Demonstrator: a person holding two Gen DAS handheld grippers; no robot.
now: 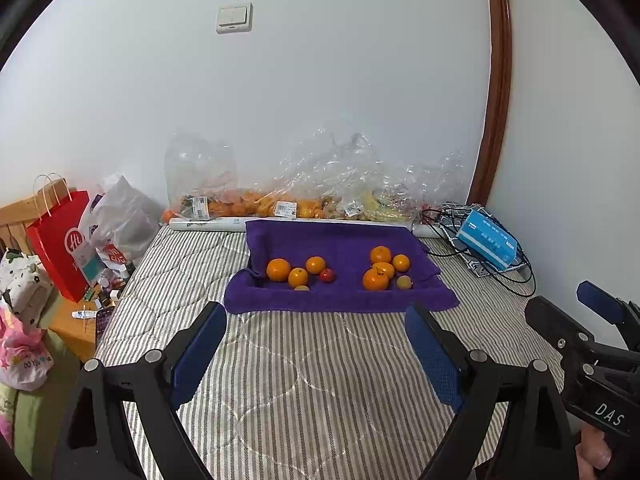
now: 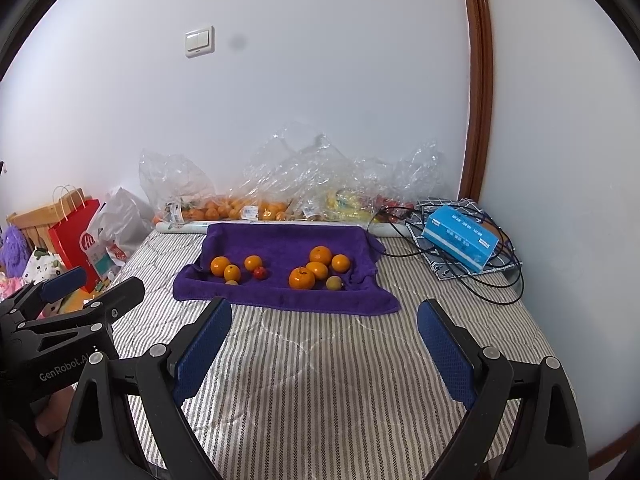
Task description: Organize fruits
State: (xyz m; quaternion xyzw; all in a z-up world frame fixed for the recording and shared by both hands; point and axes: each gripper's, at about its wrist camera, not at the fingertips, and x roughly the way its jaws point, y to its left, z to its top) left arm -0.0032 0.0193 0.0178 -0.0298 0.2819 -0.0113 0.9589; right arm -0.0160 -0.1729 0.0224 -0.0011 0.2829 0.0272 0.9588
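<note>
A purple towel [image 1: 340, 240] [image 2: 280, 240] lies on the striped bed. On it sit two groups of fruit. The left group [image 1: 298, 272] [image 2: 236, 268] has three oranges, a small red fruit [image 1: 327, 275] [image 2: 260, 273] and a small yellowish one. The right group [image 1: 384, 268] [image 2: 318, 266] has several oranges and a yellow-green fruit [image 1: 404, 282] [image 2: 333, 283]. My left gripper [image 1: 316, 320] is open and empty, short of the towel's near edge. My right gripper [image 2: 324, 316] is open and empty, also short of the towel.
Clear plastic bags of oranges and bananas [image 1: 280, 200] [image 2: 260, 204] lie along the wall behind the towel. A blue tissue box [image 1: 488, 242] [image 2: 460, 238] and black cables sit at the right. A red paper bag [image 1: 60, 240] and clutter stand left of the bed.
</note>
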